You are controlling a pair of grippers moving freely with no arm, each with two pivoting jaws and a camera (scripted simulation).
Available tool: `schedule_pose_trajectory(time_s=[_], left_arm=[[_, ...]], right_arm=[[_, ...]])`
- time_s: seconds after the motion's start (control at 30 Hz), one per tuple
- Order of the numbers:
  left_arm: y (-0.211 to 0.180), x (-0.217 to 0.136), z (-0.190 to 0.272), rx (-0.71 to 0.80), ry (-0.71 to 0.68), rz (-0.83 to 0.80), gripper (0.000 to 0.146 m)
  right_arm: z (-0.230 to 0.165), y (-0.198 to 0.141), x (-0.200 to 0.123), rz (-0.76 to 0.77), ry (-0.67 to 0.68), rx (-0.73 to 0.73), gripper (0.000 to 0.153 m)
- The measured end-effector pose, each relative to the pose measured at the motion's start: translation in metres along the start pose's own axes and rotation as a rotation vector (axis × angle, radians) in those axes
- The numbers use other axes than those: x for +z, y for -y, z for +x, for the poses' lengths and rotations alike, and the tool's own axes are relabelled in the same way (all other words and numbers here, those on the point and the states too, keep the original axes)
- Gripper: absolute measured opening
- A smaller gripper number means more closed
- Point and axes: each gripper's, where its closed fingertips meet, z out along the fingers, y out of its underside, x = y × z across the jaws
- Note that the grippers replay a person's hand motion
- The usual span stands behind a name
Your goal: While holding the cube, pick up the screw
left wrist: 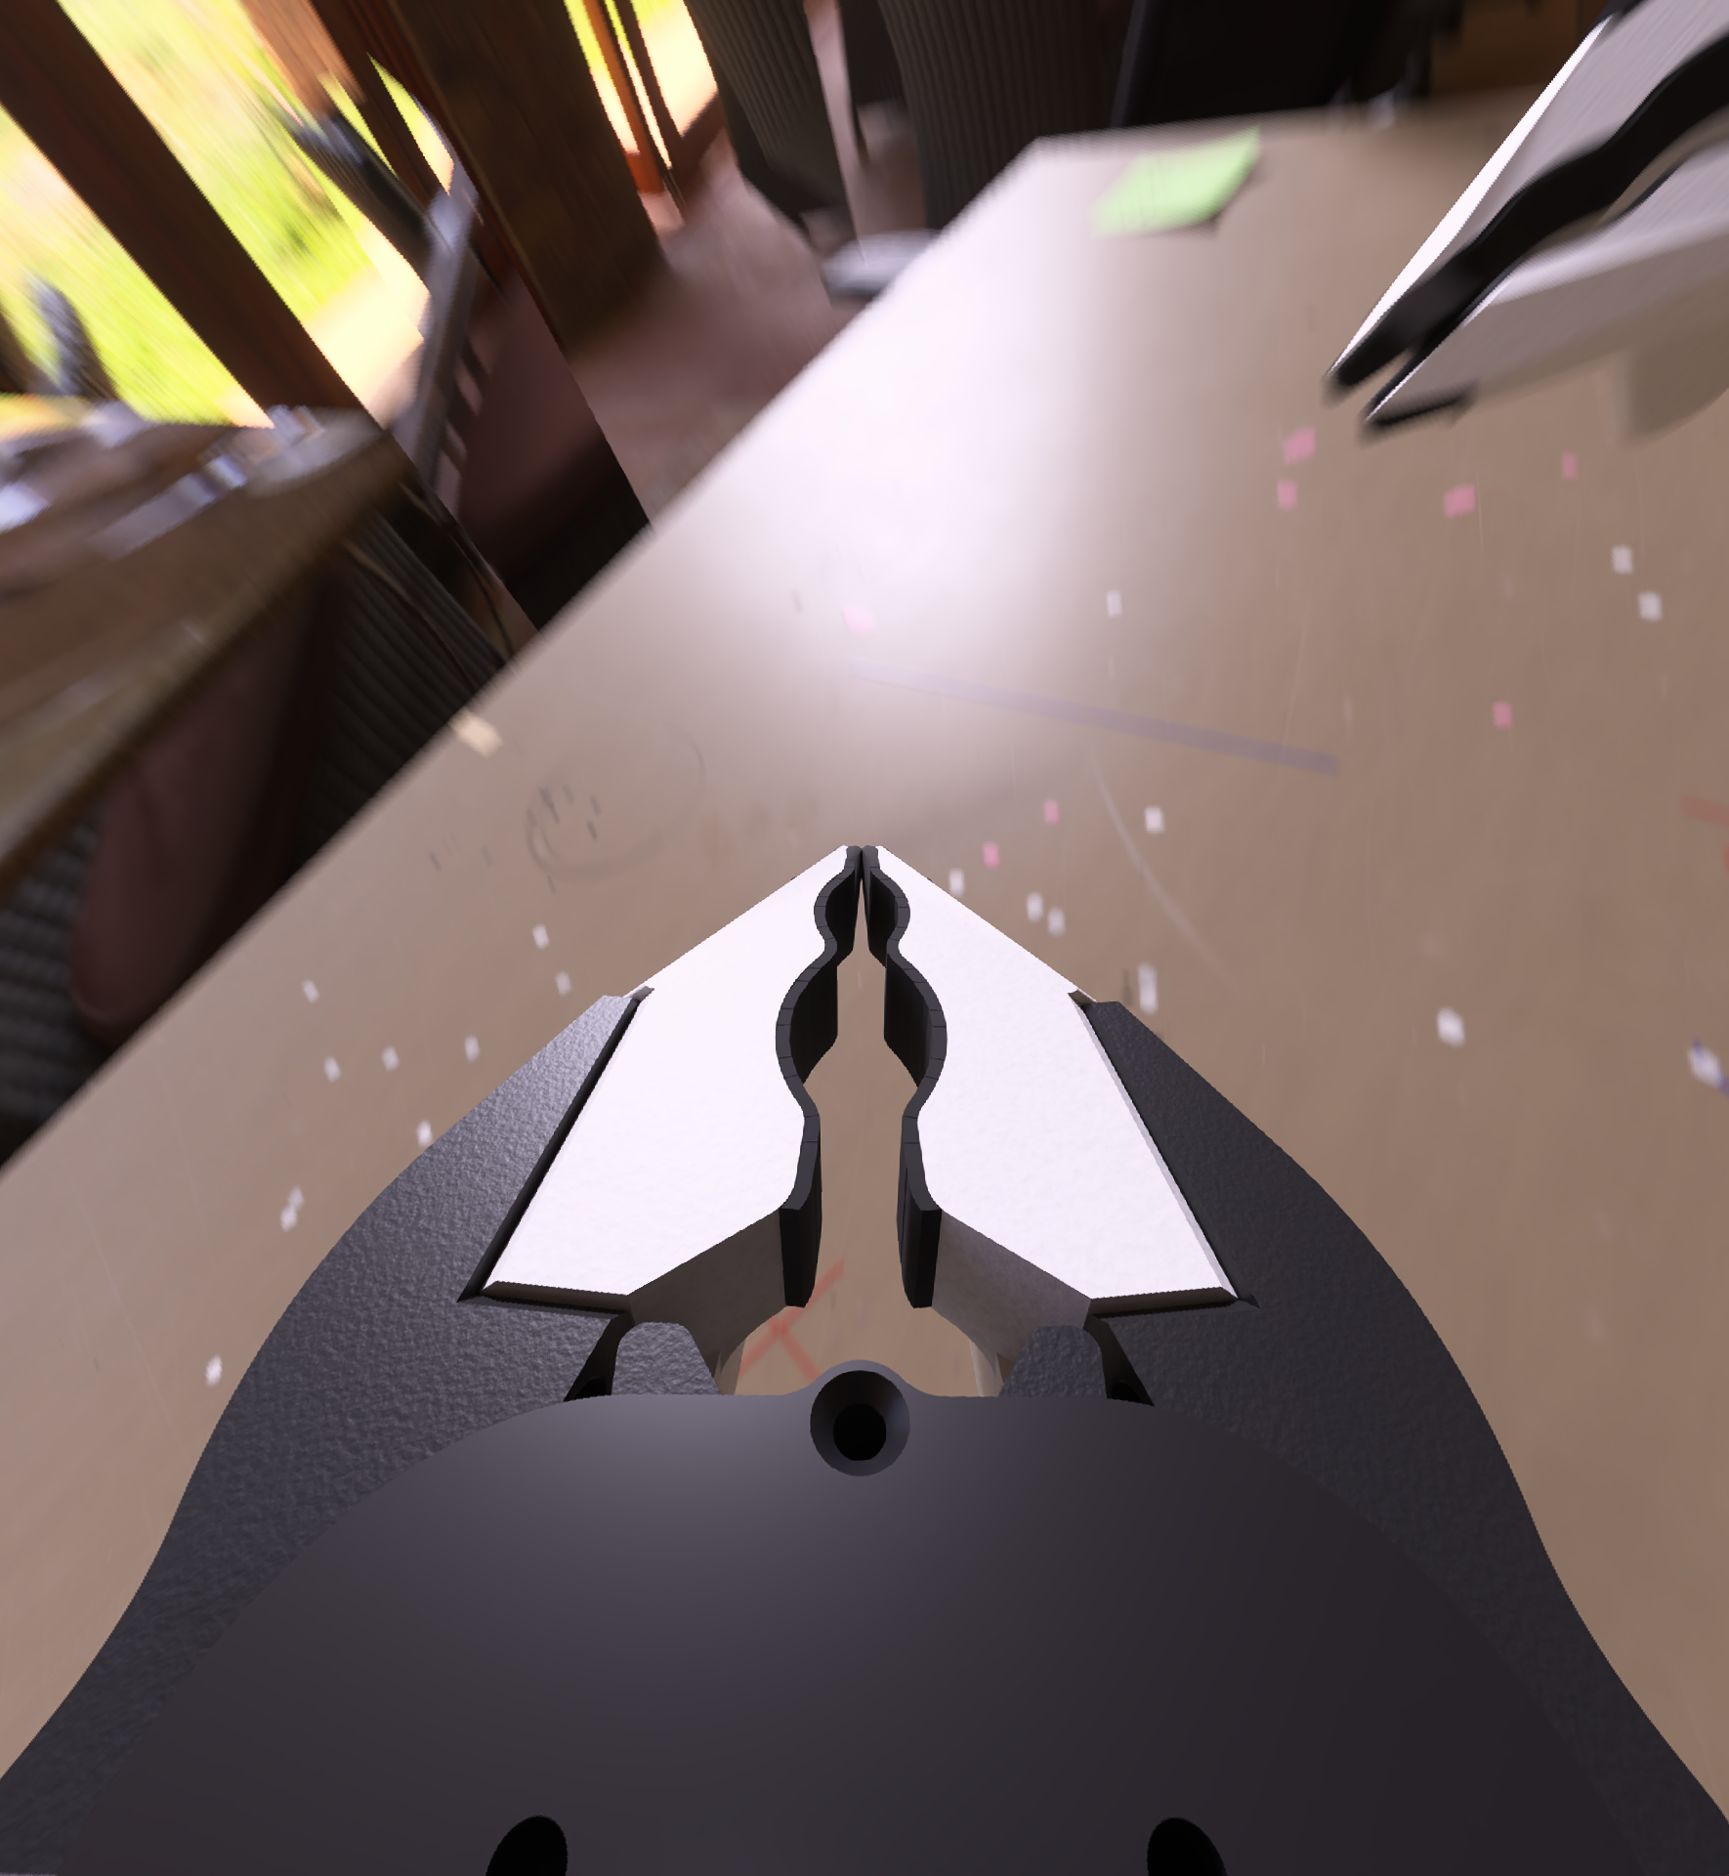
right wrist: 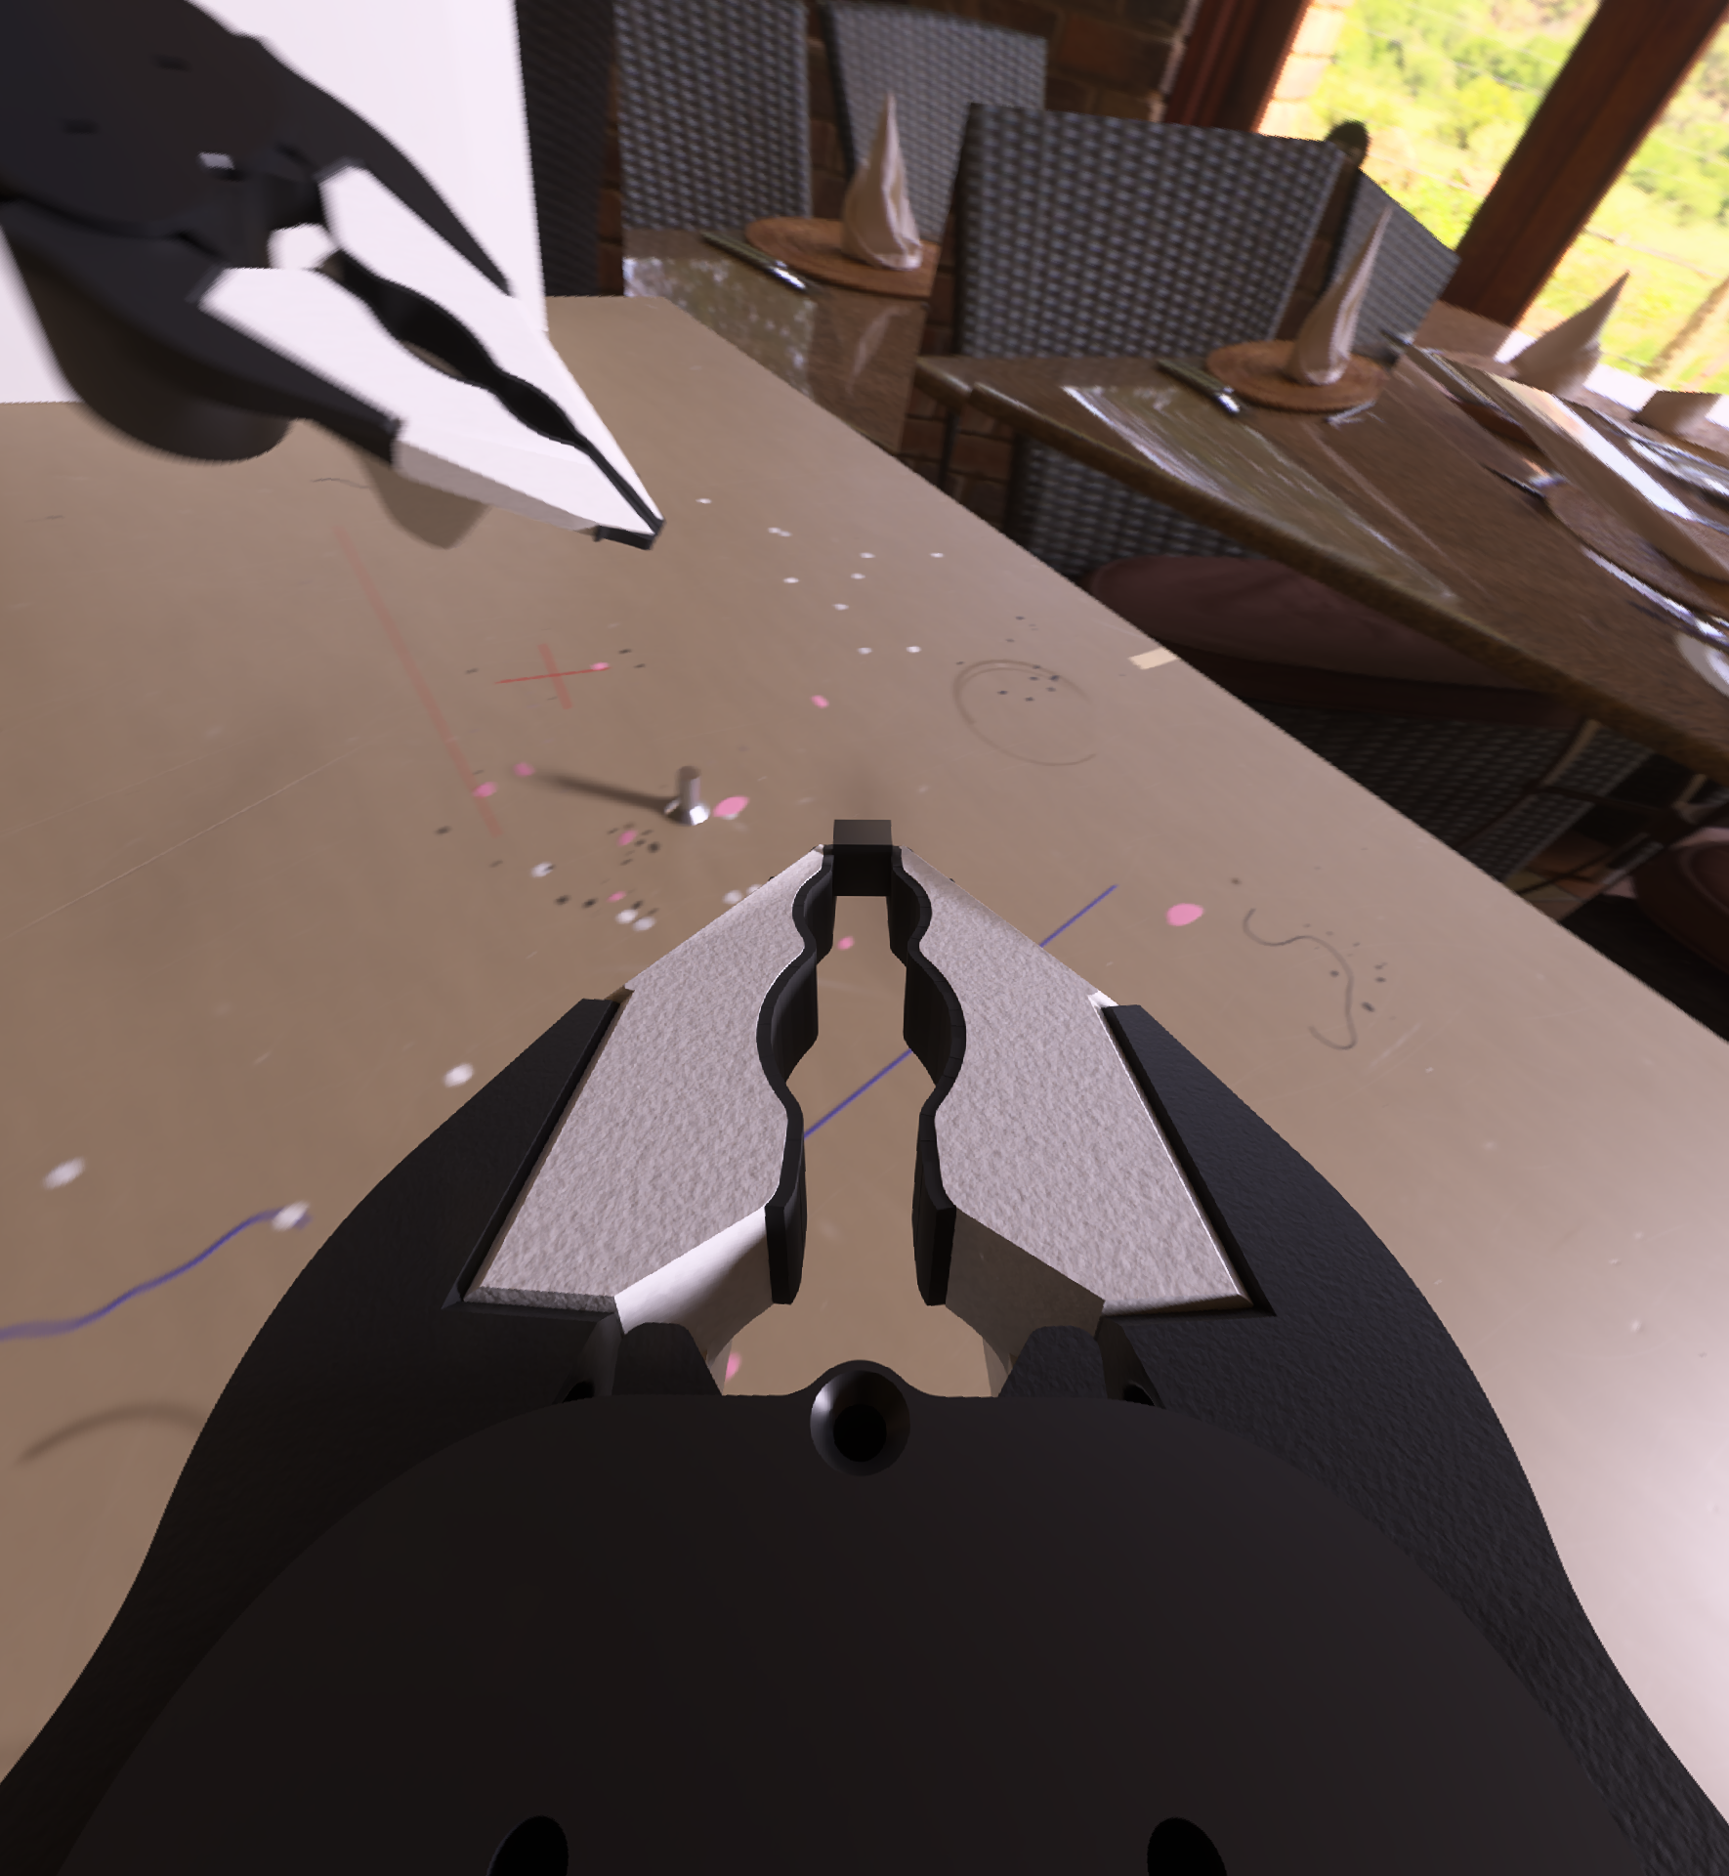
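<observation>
My right gripper point(right wrist: 861, 863) is shut on a small dark cube point(right wrist: 861, 851), held at the fingertips above the tan table point(right wrist: 231, 914). A small silver screw point(right wrist: 688, 796) stands head-down on the table, a little left of and beyond the cube. My left gripper point(left wrist: 858, 851) is shut and empty, held above the table. It also shows in the right wrist view point(right wrist: 642, 530) at upper left, hovering beyond the screw. The right gripper shows in the left wrist view point(left wrist: 1368, 391) at upper right; the cube and screw are not seen there.
The table carries paint specks, pen lines, a red cross point(right wrist: 556, 675) and a green paper point(left wrist: 1175, 183) at its far end. Its edge point(right wrist: 1246, 650) runs diagonally to the right. Beyond stand wicker chairs point(right wrist: 1134, 244) and a set dining table point(right wrist: 1398, 477).
</observation>
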Motion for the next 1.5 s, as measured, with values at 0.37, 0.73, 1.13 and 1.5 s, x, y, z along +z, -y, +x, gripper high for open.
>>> schedule_pose_trajectory(time_s=[0.37,0.73,1.13,1.5], left_arm=[[-0.066,0.054,0.023,-0.215,-0.059,-0.380,0.022],[-0.080,0.066,0.019,-0.281,0.027,-0.473,0.025],[-0.071,0.051,0.014,-0.229,0.037,-0.415,0.045],[-0.079,0.048,0.022,-0.399,0.128,-0.436,0.042]], right_arm=[[-0.040,-0.028,-0.063,0.088,0.106,0.066,0.009],[-0.026,-0.042,-0.076,0.132,0.167,0.201,0.009],[-0.022,-0.051,-0.076,0.144,0.214,0.264,0.009],[-0.020,-0.047,-0.077,0.184,0.270,0.330,0.009]])
